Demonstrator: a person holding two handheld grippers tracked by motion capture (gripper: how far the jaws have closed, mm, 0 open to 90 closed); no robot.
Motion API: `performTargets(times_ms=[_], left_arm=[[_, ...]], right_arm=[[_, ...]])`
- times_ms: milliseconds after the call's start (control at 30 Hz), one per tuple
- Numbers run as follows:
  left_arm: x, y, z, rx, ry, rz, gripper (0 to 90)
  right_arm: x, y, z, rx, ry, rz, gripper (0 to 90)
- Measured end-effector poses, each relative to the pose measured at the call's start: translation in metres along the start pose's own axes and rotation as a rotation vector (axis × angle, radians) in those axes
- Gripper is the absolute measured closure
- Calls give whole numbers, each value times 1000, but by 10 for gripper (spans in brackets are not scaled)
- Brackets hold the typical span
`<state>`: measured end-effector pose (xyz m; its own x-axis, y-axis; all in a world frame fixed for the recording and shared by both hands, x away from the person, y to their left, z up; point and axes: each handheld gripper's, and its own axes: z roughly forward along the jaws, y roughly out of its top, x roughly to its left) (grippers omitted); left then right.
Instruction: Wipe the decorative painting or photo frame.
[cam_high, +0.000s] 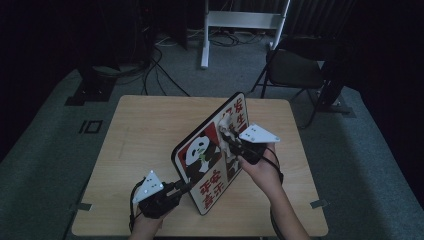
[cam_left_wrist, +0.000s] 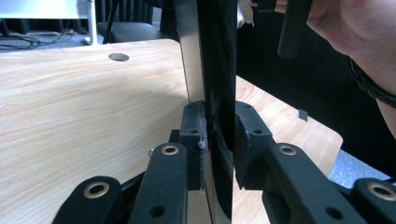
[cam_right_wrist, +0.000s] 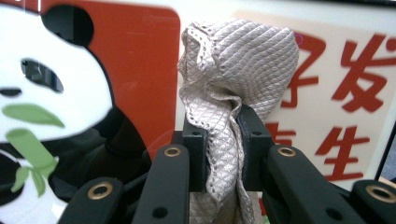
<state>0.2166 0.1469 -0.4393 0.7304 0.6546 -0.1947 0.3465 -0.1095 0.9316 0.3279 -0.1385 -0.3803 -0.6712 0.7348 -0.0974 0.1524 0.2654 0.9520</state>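
Observation:
A flat sign board (cam_high: 207, 155) with a panda picture and red characters stands tilted on its lower edge on the wooden table (cam_high: 140, 130). My left gripper (cam_high: 182, 187) is shut on the board's near edge (cam_left_wrist: 215, 116), which runs up between the two pads. My right gripper (cam_high: 231, 142) is shut on a bunched beige quilted cloth (cam_right_wrist: 233, 79), whose top presses against the board's printed face (cam_right_wrist: 140, 60) beside the panda (cam_right_wrist: 42, 88). In the left gripper view the other hand (cam_left_wrist: 359, 32) shows beyond the board at the upper right.
A dark folding chair (cam_high: 295, 67) stands behind the table's far right corner. A white frame (cam_high: 240, 25) and cables (cam_high: 155, 65) lie on the floor beyond. The table has a small round hole (cam_left_wrist: 118, 57) in its top.

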Motion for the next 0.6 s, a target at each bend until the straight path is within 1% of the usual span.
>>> performTargets(times_ms=[200,267,600], left_arm=[[1,0,0,4,-7,-3,766],[0,0,0,3,-9,-1,765],[0,0,0,2,-8,-2,764]], right_arm=[[0,-11,0,12,1,15,765],[0,-14,0,20,0,14,765],[-2,-36,0,59,2,37,764]])
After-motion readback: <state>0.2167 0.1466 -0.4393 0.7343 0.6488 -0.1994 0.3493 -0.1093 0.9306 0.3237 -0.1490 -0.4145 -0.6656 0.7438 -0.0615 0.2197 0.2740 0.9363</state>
